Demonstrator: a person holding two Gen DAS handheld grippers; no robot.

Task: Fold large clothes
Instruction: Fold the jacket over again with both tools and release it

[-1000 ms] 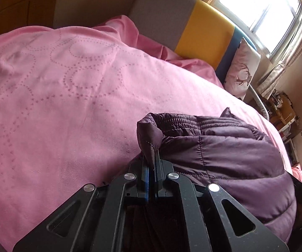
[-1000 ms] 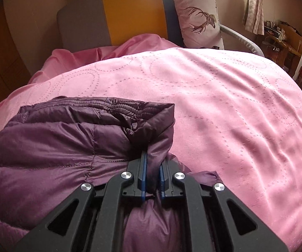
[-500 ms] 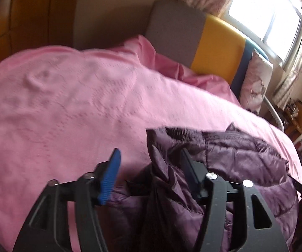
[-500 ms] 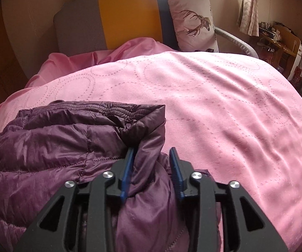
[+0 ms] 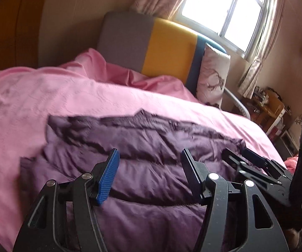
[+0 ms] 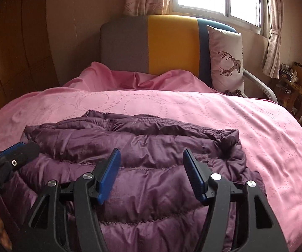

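A dark purple quilted down jacket point(image 5: 134, 147) lies folded on the pink bedspread point(image 5: 46, 100); it also shows in the right wrist view point(image 6: 151, 151). My left gripper point(image 5: 149, 174) is open and empty, held just above the near part of the jacket. My right gripper point(image 6: 151, 174) is open and empty, also above the jacket's near part. The right gripper shows at the right of the left wrist view point(image 5: 255, 163). The left gripper's tip shows at the left edge of the right wrist view point(image 6: 14, 155).
A grey, yellow and blue headboard point(image 6: 151, 44) stands at the far end of the bed. A white pillow with a deer print point(image 6: 226, 61) leans at its right. Cluttered furniture point(image 6: 297, 84) stands right of the bed under the window.
Both grippers have opened and let go of the jacket's edge. Both have drawn back and up, and the jacket now lies flat on the bed.
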